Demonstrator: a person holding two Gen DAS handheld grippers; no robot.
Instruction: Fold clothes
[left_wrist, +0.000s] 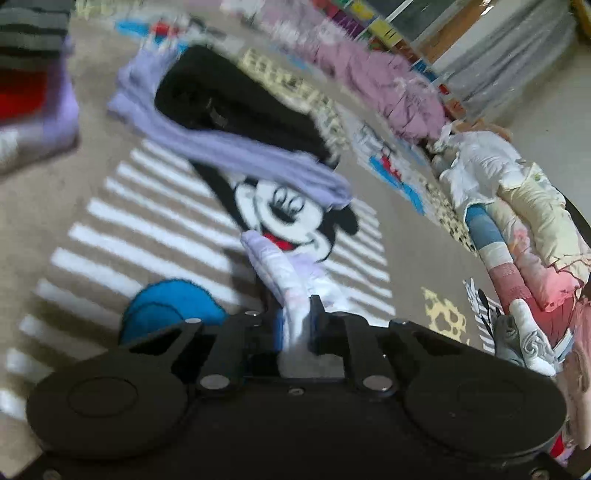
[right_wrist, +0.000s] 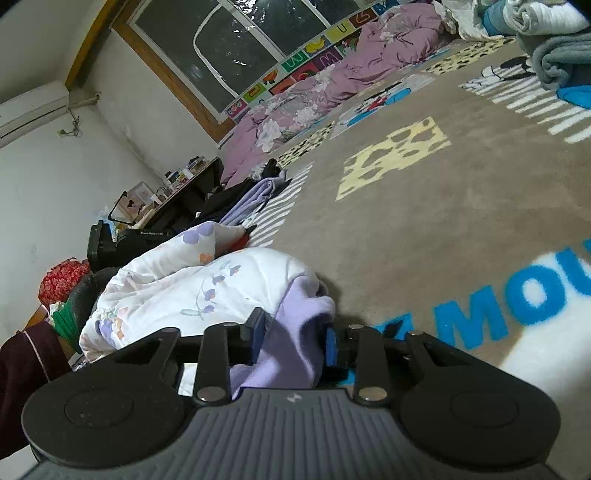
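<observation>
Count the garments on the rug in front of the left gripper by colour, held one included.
Black: 1
Plain lilac: 1
White floral, lilac lined, pinched in left gripper: 1
Total: 3

The floral garment (right_wrist: 192, 284) is soft, matt cloth, white and lightly puckered, with a fleecy lilac lining (right_wrist: 295, 332) (it looks brushed). The rug (left_wrist: 110, 236) beneath is thick, fuzzy pile, matt throughout. Both grippers, left (left_wrist: 295, 325) and right (right_wrist: 295, 339), are matt black plastic with small shiny metal pins; the right one's near housing is ribbed grey plastic. Far off, the window (right_wrist: 236, 48) has glossy glass in a wooden frame.
</observation>
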